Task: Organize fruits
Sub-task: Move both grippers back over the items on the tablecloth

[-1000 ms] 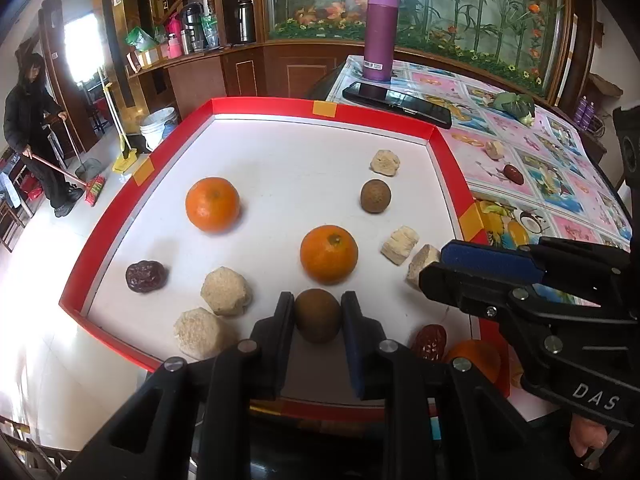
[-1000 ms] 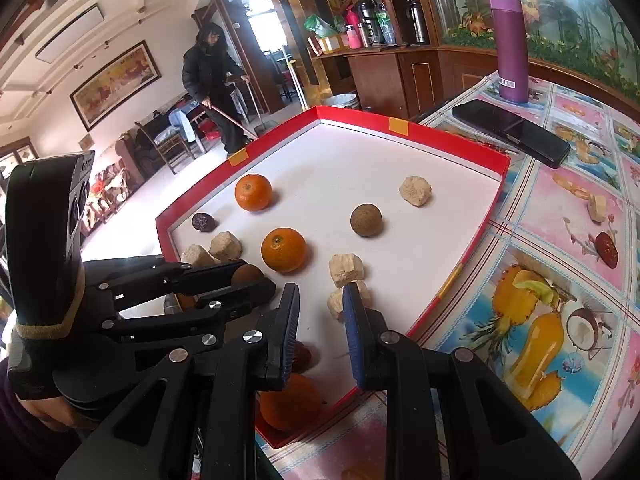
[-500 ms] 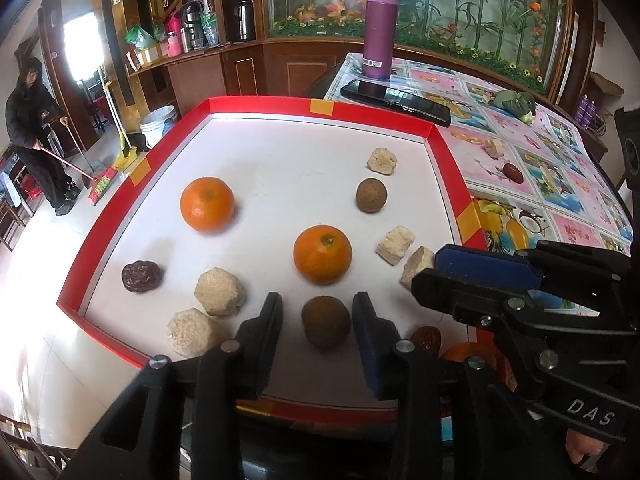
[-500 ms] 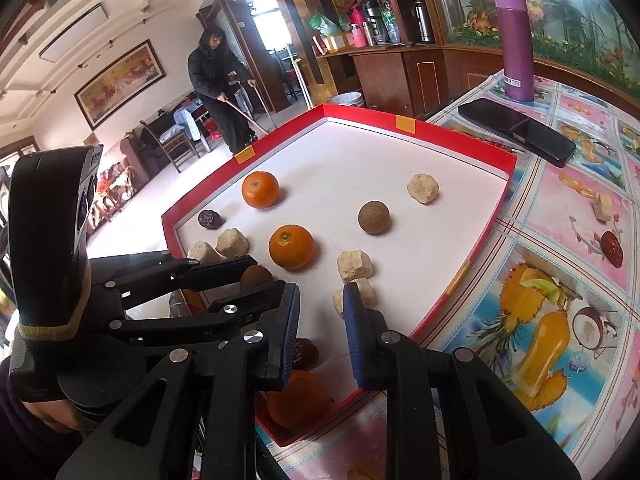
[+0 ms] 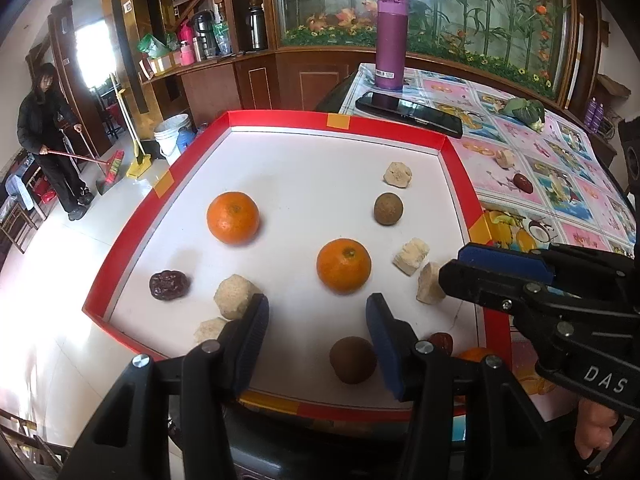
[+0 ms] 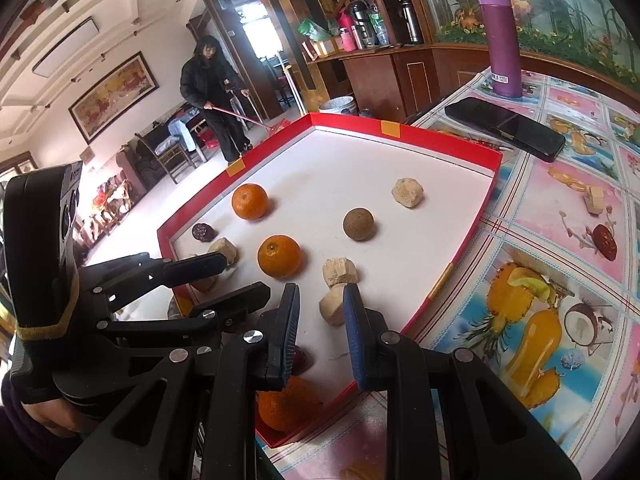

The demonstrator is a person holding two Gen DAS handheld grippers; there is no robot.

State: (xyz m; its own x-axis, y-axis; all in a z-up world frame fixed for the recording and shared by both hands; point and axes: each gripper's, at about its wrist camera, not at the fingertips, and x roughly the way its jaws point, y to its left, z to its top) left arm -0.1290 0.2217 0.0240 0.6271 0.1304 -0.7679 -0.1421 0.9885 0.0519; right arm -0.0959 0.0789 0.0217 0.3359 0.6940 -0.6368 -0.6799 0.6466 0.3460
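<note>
The left gripper has its jaws opening, and the brown round fruit lies loose on the white tray floor between them, close beside the right-hand pad. The right gripper holds its jaws nearly closed on nothing, above a pale chunk. Around them lie two oranges, a dark date and a second brown fruit. The tray sits on the table.
</note>
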